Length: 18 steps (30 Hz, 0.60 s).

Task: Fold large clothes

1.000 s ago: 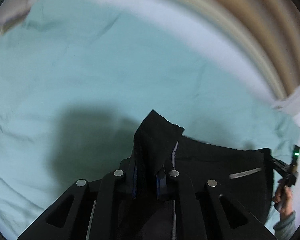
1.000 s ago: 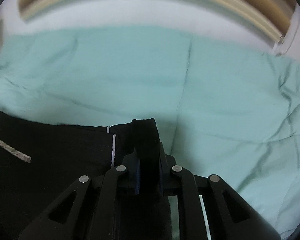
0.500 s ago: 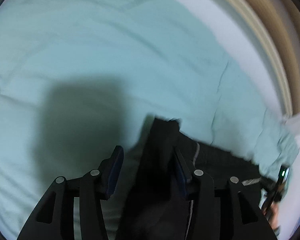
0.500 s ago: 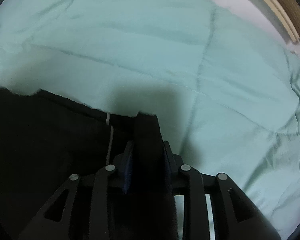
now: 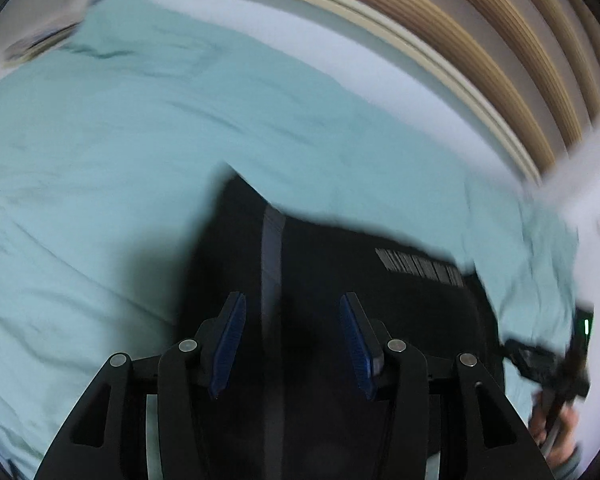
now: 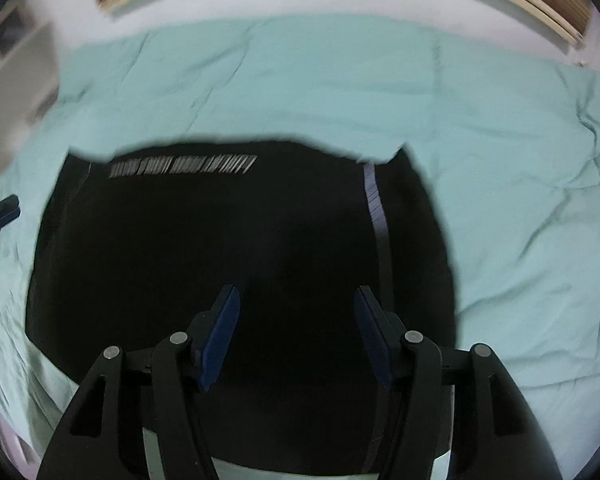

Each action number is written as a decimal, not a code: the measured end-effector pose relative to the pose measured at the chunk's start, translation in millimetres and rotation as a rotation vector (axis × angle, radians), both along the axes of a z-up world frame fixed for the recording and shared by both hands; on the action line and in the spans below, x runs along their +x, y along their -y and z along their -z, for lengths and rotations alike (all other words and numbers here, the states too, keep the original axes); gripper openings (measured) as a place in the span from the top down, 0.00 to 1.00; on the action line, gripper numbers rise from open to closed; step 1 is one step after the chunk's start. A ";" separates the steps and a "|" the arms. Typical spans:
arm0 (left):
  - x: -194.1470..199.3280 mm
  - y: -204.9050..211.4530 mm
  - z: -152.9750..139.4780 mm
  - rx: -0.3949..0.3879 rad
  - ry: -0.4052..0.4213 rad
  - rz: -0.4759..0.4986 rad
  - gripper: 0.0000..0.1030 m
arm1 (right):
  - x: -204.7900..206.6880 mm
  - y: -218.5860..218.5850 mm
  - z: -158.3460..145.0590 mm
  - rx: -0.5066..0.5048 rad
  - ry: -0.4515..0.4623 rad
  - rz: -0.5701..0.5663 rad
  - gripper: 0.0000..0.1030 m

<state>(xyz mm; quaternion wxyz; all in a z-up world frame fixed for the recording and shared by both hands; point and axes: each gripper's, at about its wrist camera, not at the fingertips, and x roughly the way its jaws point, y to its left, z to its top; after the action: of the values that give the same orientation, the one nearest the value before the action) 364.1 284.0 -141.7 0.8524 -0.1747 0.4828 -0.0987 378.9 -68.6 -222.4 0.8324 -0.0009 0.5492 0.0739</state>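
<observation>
1. The wide pale-green quilted bedspread [image 6: 500,128] fills both views. It lies over a bed and is creased in long soft lines, a yielding surface under everything else.
2. The large black fabric garment [image 6: 240,248] lies spread flat on the bedspread, directly below both tools. It has a thin grey stripe [image 6: 378,216] running down near one side and a row of pale printed lettering [image 6: 184,166] near its far edge. That edge looks roughly straight, as after a fold.
3. The cloth looks soft, limp and light, so it will sag and drape from any pinch. Judging by this, the corners or the folded edge are the best places to take hold, one per tool, to keep it taut.
4. The left gripper [image 5: 292,344] hovers over the garment near the stripe. Its blue-padded jaws stand about half apart, with nothing pinched.
5. The right gripper [image 6: 296,332] has just been opening; its jaws stand apart above the black cloth without pressing on it.
</observation>
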 end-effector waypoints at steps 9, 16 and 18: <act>-12.8 102.5 82.9 0.267 -0.108 0.101 0.43 | -9.3 -34.5 72.1 0.011 -0.149 0.050 0.39; -9.2 100.9 59.5 0.245 -0.110 0.132 0.43 | -0.5 -38.8 55.4 0.004 -0.155 0.016 0.39; -3.3 98.9 44.2 0.180 -0.082 0.122 0.43 | 7.1 -39.9 25.7 0.046 -0.056 0.012 0.39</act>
<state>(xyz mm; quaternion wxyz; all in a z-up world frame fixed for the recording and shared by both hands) 360.8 185.2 -185.8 0.8366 -0.0717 0.5338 -0.0997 386.0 -28.7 -248.1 0.8171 0.0236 0.5703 0.0815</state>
